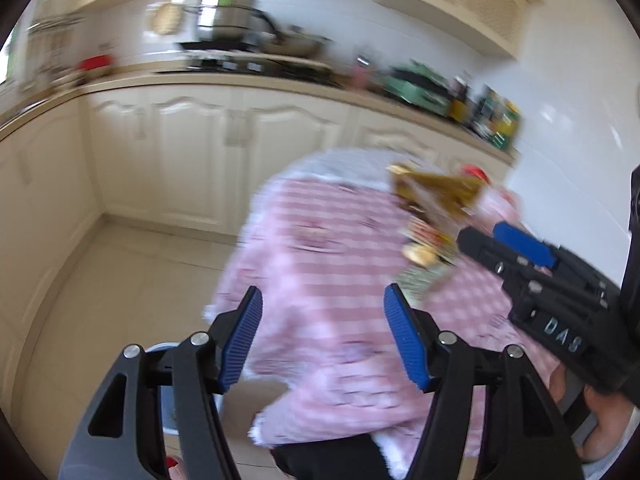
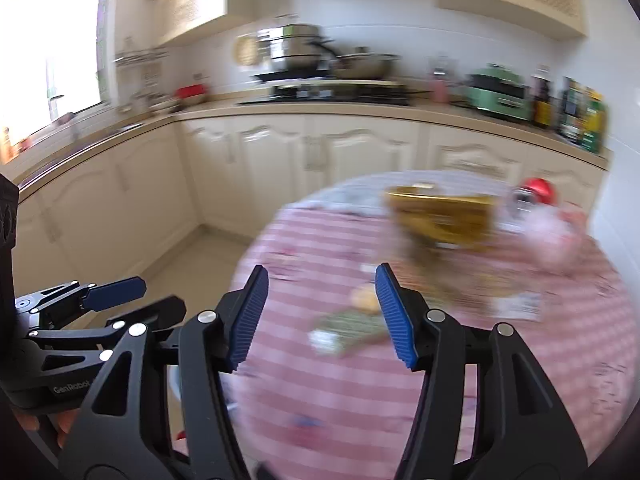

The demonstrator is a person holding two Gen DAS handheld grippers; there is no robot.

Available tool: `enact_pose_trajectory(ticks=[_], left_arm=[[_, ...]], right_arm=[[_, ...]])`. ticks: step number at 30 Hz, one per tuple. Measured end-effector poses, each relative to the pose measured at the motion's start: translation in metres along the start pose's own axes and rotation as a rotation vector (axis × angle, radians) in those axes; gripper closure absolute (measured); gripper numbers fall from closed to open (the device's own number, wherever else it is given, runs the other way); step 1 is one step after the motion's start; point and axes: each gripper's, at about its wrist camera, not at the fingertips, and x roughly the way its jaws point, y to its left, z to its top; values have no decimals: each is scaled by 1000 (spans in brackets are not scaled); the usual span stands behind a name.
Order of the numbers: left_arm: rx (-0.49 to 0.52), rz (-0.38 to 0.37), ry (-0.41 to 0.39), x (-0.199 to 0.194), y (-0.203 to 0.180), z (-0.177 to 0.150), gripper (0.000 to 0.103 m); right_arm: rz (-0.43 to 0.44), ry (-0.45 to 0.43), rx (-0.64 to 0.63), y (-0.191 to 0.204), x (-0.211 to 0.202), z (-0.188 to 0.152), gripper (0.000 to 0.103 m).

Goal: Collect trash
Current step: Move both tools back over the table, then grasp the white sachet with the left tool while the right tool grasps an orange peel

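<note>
Trash (image 2: 352,326) loose on tablecloth (image 2: 500,380)

A pink checked cloth (image 2: 400,400) is seen covering the table, matt and soft. The gold wrapper (image 2: 444,216) looks like shiny foil, though blurred. Ribbed blue pads (image 1: 404,340) are fitted on matt black plastic fingers. The pot (image 2: 294,46) is polished metal.

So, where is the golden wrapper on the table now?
The golden wrapper lies at the far side of the pink checked table, right of centre in the right wrist view, left of a red-capped object.
</note>
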Motion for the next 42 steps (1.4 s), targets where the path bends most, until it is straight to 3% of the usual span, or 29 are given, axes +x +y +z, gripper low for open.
enact_pose_trajectory(ticks=[3,7,18,19,23,25,31,36,38,42], left_arm=[[81,-44,44,25,-38,0,41],[165,-5,109,59,-70,-2,41],[302,43,180,110,-96,8,42],[301,31,184,111,-95,8,51],[308,14,191,108,-97,10,64],[273,-14,194,106,-94,11,74],[97,-152,194,91,-74,10,76],[37,-222,138,61,-64,6,77],[28,-212,113,52,-60,4,77],[-12,-80,32,33,-40,2,77]], right_arm=[[-56,20,55,-42,-1,-4,46],[-93,53,97,-75,-2,-19,44],[-68,120,117,-94,19,-32,42],[-67,123,119,-94,21,-33,42],[-62,134,129,-96,26,-33,42],[-58,134,130,-95,27,-33,42],[-32,127,138,-89,21,-31,42],[-29,114,128,-77,14,-27,42],[-20,114,120,-71,13,-26,42],[2,146,92,-53,26,-23,42]])
